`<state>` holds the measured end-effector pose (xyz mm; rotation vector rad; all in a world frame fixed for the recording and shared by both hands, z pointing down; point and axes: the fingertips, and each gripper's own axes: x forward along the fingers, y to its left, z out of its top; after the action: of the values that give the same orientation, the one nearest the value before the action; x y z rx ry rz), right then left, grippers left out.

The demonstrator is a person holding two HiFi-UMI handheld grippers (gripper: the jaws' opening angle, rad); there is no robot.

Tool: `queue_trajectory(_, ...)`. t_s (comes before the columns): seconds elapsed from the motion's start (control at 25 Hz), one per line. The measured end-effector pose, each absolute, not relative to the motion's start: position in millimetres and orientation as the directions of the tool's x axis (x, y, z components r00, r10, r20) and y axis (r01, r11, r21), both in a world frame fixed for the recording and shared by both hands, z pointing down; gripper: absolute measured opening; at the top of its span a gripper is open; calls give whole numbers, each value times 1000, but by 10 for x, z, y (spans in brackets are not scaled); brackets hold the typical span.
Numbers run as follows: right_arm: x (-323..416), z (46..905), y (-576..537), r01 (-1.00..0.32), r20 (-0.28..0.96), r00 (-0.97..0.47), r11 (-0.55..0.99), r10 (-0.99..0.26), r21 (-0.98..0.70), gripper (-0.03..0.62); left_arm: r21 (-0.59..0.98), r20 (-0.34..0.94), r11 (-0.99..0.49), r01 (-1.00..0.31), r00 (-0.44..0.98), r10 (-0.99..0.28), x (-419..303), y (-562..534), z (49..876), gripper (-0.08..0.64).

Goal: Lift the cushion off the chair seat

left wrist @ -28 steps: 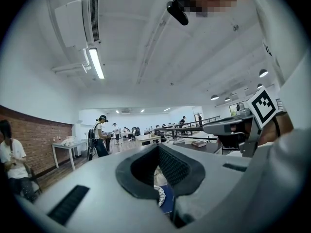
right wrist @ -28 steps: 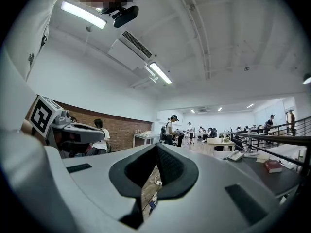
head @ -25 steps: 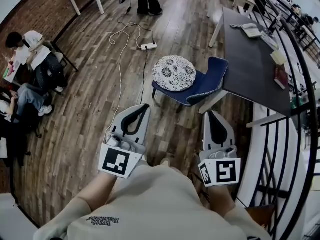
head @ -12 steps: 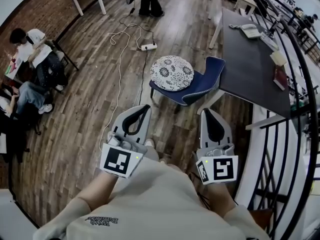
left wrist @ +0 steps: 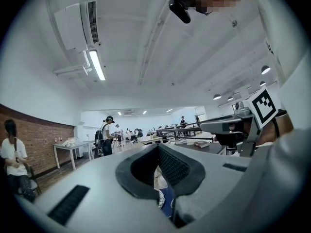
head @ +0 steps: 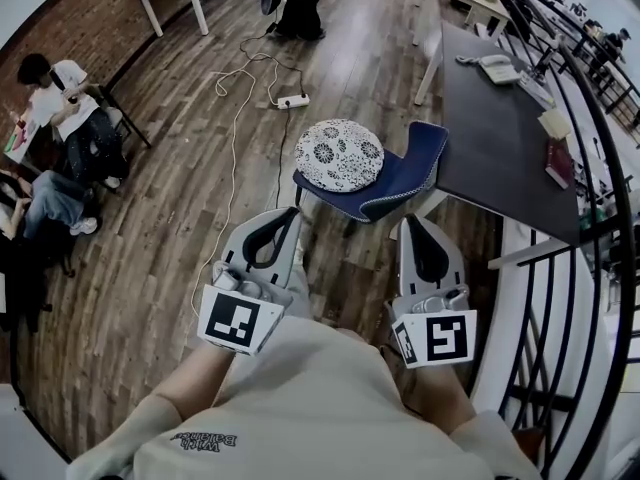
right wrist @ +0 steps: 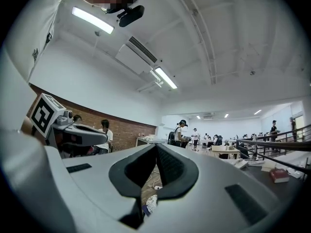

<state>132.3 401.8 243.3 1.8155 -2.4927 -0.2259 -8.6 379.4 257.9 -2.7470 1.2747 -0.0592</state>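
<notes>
A round white cushion (head: 340,155) with a dark flower pattern lies on the seat of a blue chair (head: 405,178) on the wooden floor. Both grippers are held level in front of the person, short of the chair and apart from it. My left gripper (head: 292,212) is shut with nothing in it, its tip pointing at the chair's near left corner. My right gripper (head: 412,222) is shut and empty too, just below the chair's near right side. Under the closed tips of the left gripper (left wrist: 157,147) and the right gripper (right wrist: 156,146), a sliver of the cushion (left wrist: 159,198) (right wrist: 151,203) shows.
A dark table (head: 500,118) with a phone and a book stands right behind the chair, and a black railing (head: 600,238) runs along the right. A white cable and power strip (head: 293,100) lie on the floor beyond the chair. People sit at the left (head: 60,98).
The chair with its cushion has come a little nearer to both grippers as the person moved forward. Both pairs of jaws stay shut.
</notes>
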Motion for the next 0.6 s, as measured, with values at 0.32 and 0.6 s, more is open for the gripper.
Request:
queue_trajectory(0.32,1316,2584,3505,-948,-26,-281,273,-959,164,3,-111,0,-670,-734,674,-739,-40,3241,2723,5)
queue_trajectory(0.6,1261,2765,2837,-951,27,-269,270,-963,149,3,-94,17,-689,-718,691,-722,-21,2543,2832,5)
